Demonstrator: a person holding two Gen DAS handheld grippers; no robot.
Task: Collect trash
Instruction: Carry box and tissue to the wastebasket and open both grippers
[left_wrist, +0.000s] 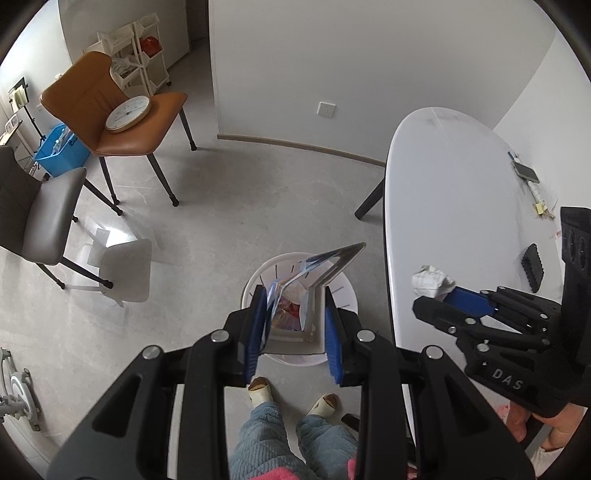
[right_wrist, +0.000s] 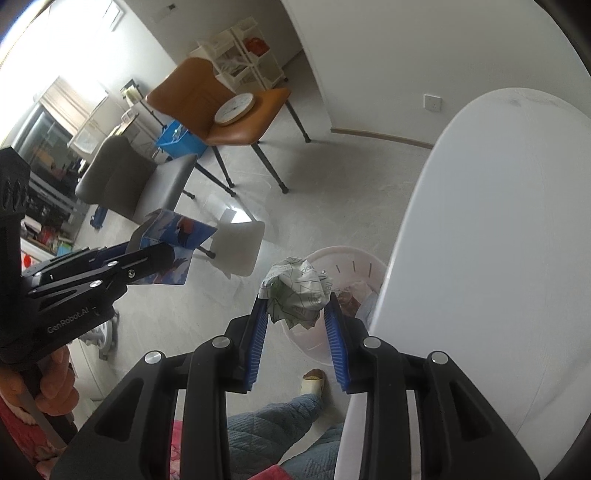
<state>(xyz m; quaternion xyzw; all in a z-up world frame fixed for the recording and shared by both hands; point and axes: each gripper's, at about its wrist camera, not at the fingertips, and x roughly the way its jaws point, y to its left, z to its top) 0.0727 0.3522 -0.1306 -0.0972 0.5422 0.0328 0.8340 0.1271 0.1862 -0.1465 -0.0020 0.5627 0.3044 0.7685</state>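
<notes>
- Left gripper (left_wrist: 295, 314): its blue-padded fingers (left_wrist: 256, 332) are standing fairly wide apart. A flattened carton (left_wrist: 314, 273), blue-printed outside and grey inside, is sitting between them. It is lying against the left pad; whether the right pad is touching it I cannot tell.
- In the right wrist view the same carton (right_wrist: 177, 240) is showing a blue and white print with a red patch, sticking out past the tips of the left gripper (right_wrist: 147, 254). From that side the fingers look close together on it, so I cannot tell whether the carton is clamped.
- The carton is hanging directly above the white trash bin (left_wrist: 343, 291), which is standing on the grey floor (left_wrist: 221, 221) just beside the white table (left_wrist: 461, 184). Inside the bin, red and pale scraps are showing.
- Right gripper (right_wrist: 297, 306): fingers (right_wrist: 258, 332) are part-way closed and pinching a crumpled paper ball (right_wrist: 295, 291) at their tips.
- The paper ball is whitish with thin green line print and some lettering, heavily creased, bulging out above the fingertips.
- In the left wrist view the paper ball (left_wrist: 434, 282) and right gripper (left_wrist: 443, 295) are hovering over the near edge of the table, beside the bin (right_wrist: 354, 262) rather than over its middle.
- The person's feet in pale slippers (left_wrist: 260, 393) are standing just next to the bin.
- Elsewhere: an orange chair (left_wrist: 122, 122) is carrying a round wall clock (left_wrist: 128, 113); a grey chair (left_wrist: 40, 206) is standing nearer.
</notes>
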